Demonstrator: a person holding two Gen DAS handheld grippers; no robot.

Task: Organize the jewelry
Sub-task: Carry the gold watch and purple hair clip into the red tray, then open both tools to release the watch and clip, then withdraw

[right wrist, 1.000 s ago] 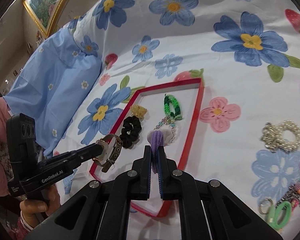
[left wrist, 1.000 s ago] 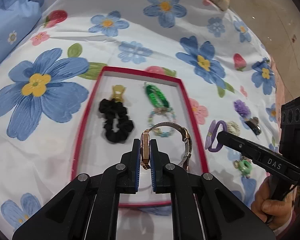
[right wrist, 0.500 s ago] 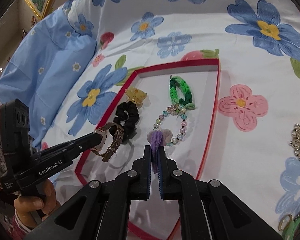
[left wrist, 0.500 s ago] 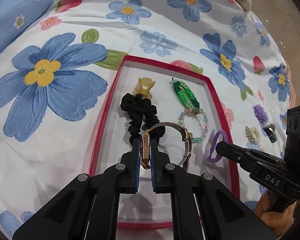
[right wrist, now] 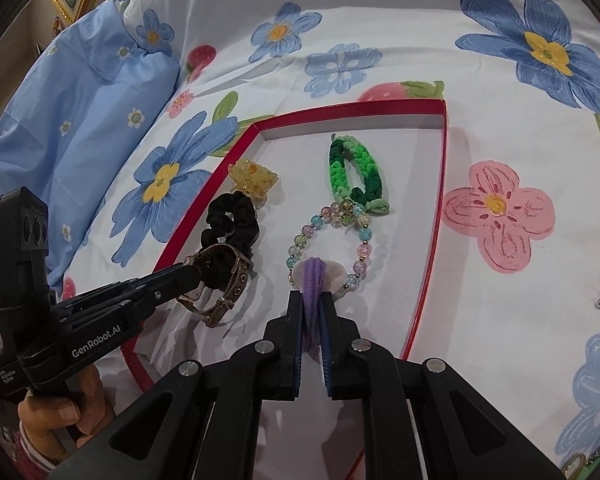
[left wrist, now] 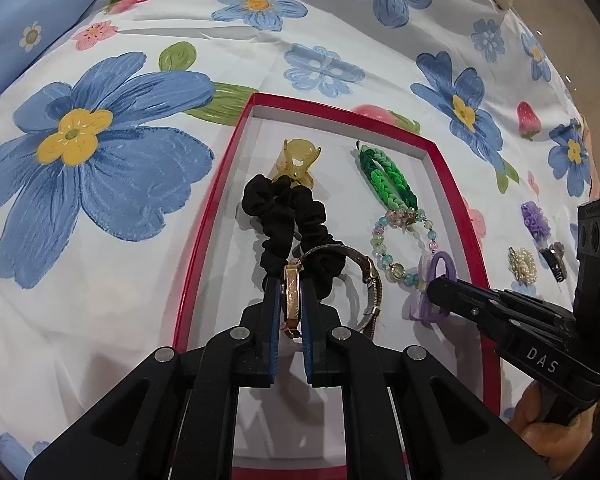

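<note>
Covering the whole bed, the floral sheet [left wrist: 100, 160] gives you a soft, uneven base, so the red-rimmed tray [left wrist: 216, 208] is what keeps the pieces gathered in one flat place. Inside it you have two rows running near to far: on the left the black scrunchie [left wrist: 284, 220] with the yellow claw clip [left wrist: 298, 158] beyond it, on the right the beaded bracelet [left wrist: 400, 240] with the green braided band [left wrist: 388, 176] at the far end. That order, I judge, is why you bring both hands to the near ends of the rows. Your left gripper [left wrist: 291, 304] is clamped on the case of the watch [left wrist: 292, 296], held on edge, its strap looping right above the tray floor. Your right gripper [right wrist: 311, 320], jaws having just eased apart slightly, holds the purple hair tie [right wrist: 315, 280] low beside the bracelet. Loose pieces, a pearl cluster [left wrist: 522, 266] among them, lie outside to the right.
</note>
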